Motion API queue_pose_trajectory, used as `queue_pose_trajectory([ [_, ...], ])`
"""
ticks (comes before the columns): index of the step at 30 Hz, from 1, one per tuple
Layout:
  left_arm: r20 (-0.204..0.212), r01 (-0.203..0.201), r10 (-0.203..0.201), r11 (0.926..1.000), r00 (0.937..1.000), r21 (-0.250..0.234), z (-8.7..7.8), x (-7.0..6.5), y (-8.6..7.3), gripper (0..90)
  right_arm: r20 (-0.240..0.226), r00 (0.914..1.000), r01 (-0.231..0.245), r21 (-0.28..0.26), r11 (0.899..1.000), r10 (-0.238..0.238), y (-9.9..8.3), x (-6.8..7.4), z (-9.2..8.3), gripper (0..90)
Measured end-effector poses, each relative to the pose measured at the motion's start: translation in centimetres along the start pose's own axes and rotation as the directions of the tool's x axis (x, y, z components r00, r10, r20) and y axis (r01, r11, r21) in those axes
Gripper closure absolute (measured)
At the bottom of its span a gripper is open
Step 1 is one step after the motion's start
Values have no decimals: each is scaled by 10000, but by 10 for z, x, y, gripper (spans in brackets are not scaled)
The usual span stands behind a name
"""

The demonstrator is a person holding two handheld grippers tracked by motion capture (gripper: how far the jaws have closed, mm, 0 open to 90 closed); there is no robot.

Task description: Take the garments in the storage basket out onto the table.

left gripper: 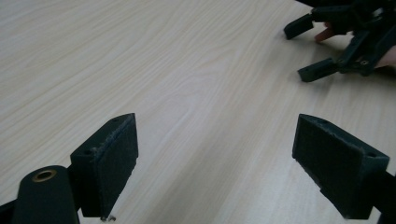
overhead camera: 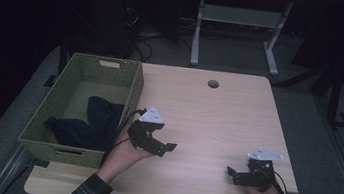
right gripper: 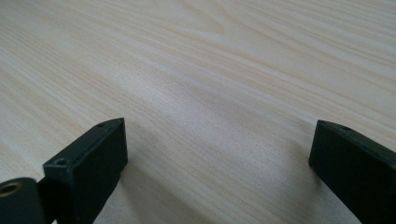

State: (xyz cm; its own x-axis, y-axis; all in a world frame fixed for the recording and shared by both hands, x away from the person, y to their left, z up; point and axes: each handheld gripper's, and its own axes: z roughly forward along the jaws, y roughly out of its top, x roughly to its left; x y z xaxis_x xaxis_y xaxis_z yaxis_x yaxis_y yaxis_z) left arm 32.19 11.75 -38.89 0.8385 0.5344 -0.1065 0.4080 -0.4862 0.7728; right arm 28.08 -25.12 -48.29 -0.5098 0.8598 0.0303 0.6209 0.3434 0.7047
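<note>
1. The left gripper (overhead camera: 161, 145) is released, jaws wide apart above bare table (overhead camera: 218, 113), holding nothing.
2. The right gripper (overhead camera: 233, 174) is released too, jaws spread over the wood, well apart from the left one.
3. A dark cloth (overhead camera: 88, 124) lies in the green basket (overhead camera: 133, 92), just beside the left gripper on its outer side.

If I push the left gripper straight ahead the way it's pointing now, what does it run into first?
Probably the right gripper. The left gripper, jaws open and empty, points across bare table toward it, with nothing between. It tilts down slightly, so it may graze the tabletop first; depth is hard to judge.
</note>
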Motion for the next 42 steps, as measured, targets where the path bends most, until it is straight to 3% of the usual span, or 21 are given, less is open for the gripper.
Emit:
queue_pose_trajectory([
  [5, 113, 106, -105, 9999, 9999, -103, -2, 2, 2, 140, 0, 10000, -3, -2, 10000, 3, 0, 0, 0, 40],
  [10, 89, -75, 74, 9999, 9999, 144, -5, 2, 7, 141, -1, 10000, 0, 0, 10000, 0, 0, 0, 0, 40],
  [18, 230, 20, -27, 9995, 9997, 303, -9, 6, 14, 141, 4, 10000, 18, -13, 10000, -18, 0, 0, 0, 40],
  [20, 159, -116, 110, 9991, 9998, 396, -13, 7, 16, 141, 2, 10000, 8, -8, 10000, -8, 0, 0, 0, 40],
  [26, 4, 166, -167, 9991, 9999, 377, -28, 14, 18, 141, 2, 10000, 52, -31, 10000, -52, 0, 0, 0, 38],
  [34, -31, 189, -187, 9989, 9998, 437, -36, 20, 28, 141, -18, 10000, 96, -36, 9999, -96, 0, 0, 0, 37],
  [42, -20, 229, -229, 9957, 9997, 897, -39, 27, 34, 141, -15, 9999, 101, -37, 9999, -102, 0, 0, 0, 38],
])
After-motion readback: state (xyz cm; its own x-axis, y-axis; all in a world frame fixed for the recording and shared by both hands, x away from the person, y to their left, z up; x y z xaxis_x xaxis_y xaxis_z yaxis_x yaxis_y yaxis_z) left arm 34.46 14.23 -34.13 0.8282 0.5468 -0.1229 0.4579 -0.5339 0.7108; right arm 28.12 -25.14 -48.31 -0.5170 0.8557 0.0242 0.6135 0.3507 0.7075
